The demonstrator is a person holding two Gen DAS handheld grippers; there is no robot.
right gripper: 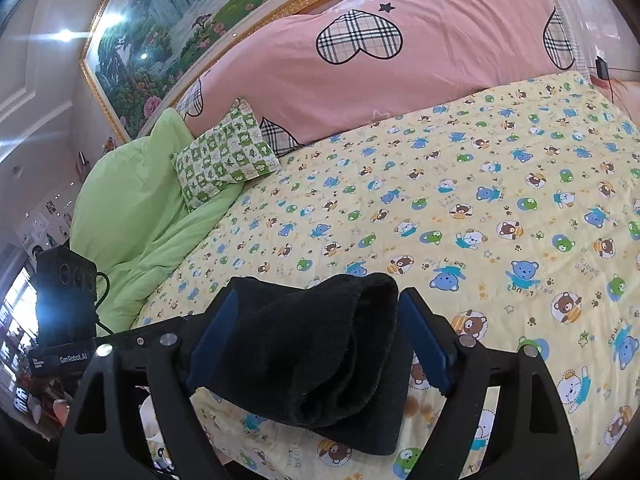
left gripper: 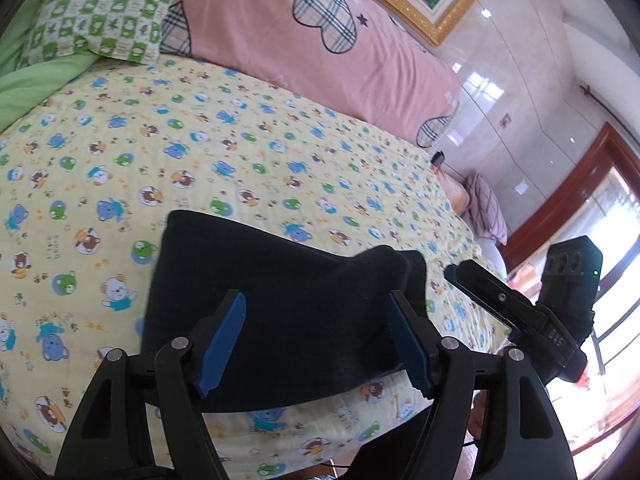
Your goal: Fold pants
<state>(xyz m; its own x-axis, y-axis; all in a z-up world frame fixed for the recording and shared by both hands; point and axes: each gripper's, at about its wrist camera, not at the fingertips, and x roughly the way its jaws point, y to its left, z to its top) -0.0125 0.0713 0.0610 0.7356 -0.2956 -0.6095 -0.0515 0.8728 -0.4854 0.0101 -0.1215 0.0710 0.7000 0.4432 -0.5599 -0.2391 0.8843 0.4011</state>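
Observation:
The black pants (left gripper: 276, 300) lie folded into a compact bundle on the yellow bear-print bed sheet (left gripper: 240, 152), near the bed's front edge. My left gripper (left gripper: 316, 344) is open, its blue pads (left gripper: 222, 344) standing wide on either side of the bundle, just above it. My right gripper (right gripper: 316, 340) is open too, its jaws straddling the rolled end of the pants (right gripper: 320, 352). Its blue pads (right gripper: 424, 344) do not press the cloth. The right gripper also shows at the right of the left wrist view (left gripper: 520, 312).
A pink quilt with plaid hearts (left gripper: 320, 40) lies along the far side of the bed. A green-checked pillow (right gripper: 224, 156) and a green duvet (right gripper: 136, 208) lie at the head end. A framed landscape painting (right gripper: 180, 20) hangs on the wall. The sheet (right gripper: 480, 200) stretches beyond the pants.

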